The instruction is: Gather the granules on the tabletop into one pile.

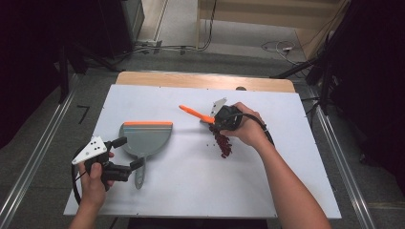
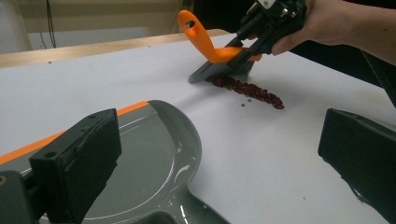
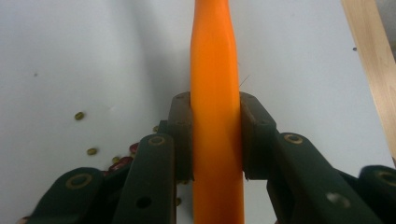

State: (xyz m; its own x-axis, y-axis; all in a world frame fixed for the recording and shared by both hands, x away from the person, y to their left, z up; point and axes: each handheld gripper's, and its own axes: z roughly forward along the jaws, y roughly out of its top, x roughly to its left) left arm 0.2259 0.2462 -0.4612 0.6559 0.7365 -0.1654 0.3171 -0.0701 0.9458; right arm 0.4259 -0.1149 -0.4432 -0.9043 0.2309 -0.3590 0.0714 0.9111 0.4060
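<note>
A grey dustpan (image 1: pixel 145 136) with an orange lip lies at the left of the white board. My left gripper (image 1: pixel 130 152) is open, one jaw on each side of where the pan (image 2: pixel 149 154) narrows into its handle; the pads are clear of it. Its own view shows the gripper (image 2: pixel 219 140) wide apart. My right gripper (image 1: pixel 216 119) is shut on the orange handle (image 3: pixel 215 93) of a small brush (image 2: pixel 219 70). The brush bristles rest on the board at the far end of a line of red beans (image 2: pixel 252 91), also seen as a dark streak of beans (image 1: pixel 223 145).
A few loose green beans (image 3: pixel 80 115) lie beside the brush. The white board (image 1: pixel 191 191) ends in a wooden strip (image 1: pixel 205 81) at the far side. Cables and dark stands sit on the floor beyond and to the right.
</note>
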